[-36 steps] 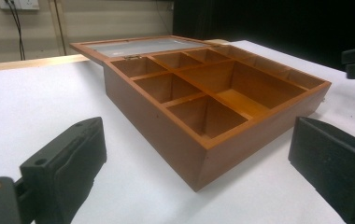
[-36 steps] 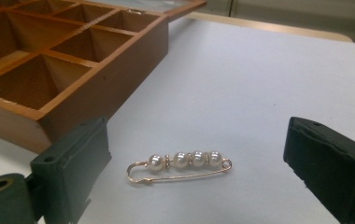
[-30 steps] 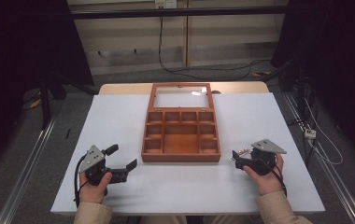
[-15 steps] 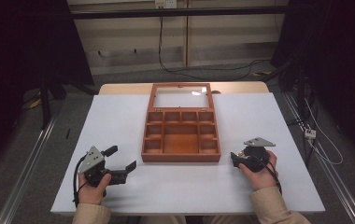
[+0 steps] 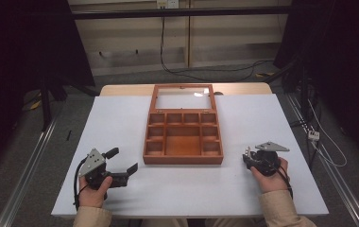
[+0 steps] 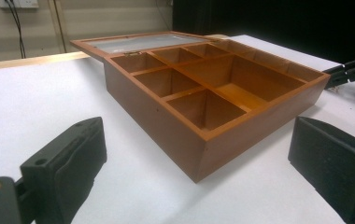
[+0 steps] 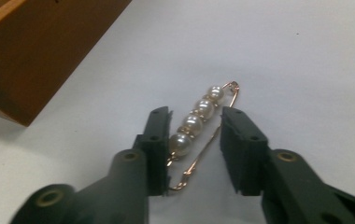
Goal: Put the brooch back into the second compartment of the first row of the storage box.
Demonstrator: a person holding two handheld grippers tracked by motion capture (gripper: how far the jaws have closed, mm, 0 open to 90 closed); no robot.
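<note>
At the lower left of the high view, the left gripper (image 5: 122,165) sits low over the white table (image 5: 121,118), jaws spread wide with nothing between them. In the left gripper view, its two black jaws flank the near corner of the wooden box (image 6: 213,107), clear of the wood on both sides.

Centre frame from above, the wooden box (image 5: 183,158) lies open, its glass lid (image 5: 183,99) folded back toward the top of the picture.

Over at the lower right, the right gripper (image 5: 247,157) has just been closing. In the right gripper view, the pearl pin (image 7: 196,119) lies on the table between the jaws: the left pad meets the lowest pearl, while the right pad shows a sliver of gap to the gold wire.
</note>
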